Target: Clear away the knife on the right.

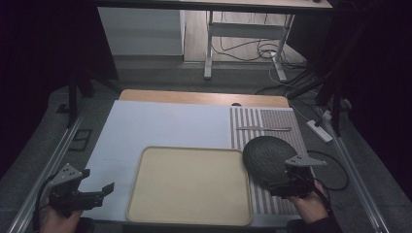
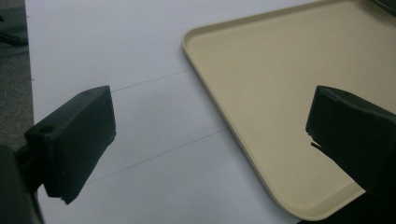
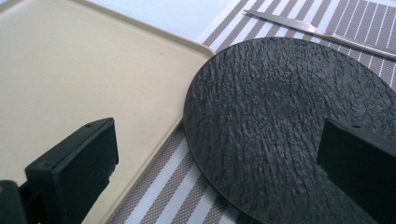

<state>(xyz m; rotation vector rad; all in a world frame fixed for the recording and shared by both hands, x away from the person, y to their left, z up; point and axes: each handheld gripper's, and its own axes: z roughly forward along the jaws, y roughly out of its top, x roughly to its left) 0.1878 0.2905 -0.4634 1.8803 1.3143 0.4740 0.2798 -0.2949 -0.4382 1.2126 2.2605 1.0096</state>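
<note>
Two hands low at the near edge, one black gripper each. Left gripper [image 1: 97, 190] spread wide over white paper [image 2: 116, 56], beside the flat cream plastic tray [image 1: 189, 187]. Right gripper [image 3: 219, 163] spread wide too, over the round black bumpy plate [image 3: 280, 116]. Plate on the striped brown-and-white mat [image 1: 272, 124], touching the tray's right edge. Thin silver knife [image 1: 264, 128] farther back on the mat.
</note>
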